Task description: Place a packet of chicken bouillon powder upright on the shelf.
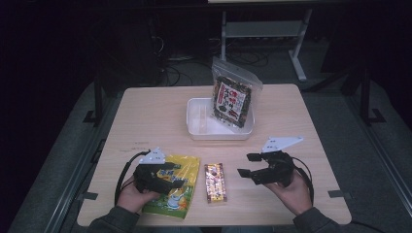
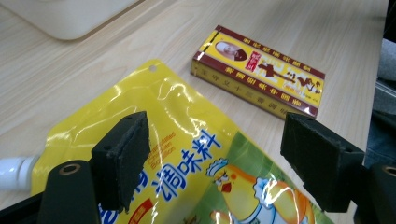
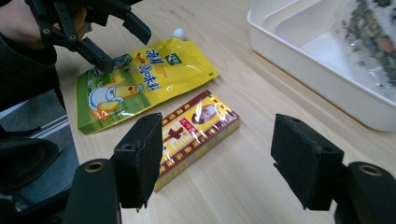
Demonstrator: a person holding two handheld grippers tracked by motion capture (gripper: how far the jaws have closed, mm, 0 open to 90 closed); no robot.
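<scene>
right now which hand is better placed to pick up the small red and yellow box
Right, probably. The right gripper is open and aimed at the box, which lies just ahead of its jaws in the right gripper view. The left gripper hangs open over the yellow pouch instead.

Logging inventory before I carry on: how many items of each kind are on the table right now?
Yellow spout pouch: 1
Clear snack bag, standing in the tray: 1
Small red and yellow box: 1
White tray: 1
Total: 4
</scene>
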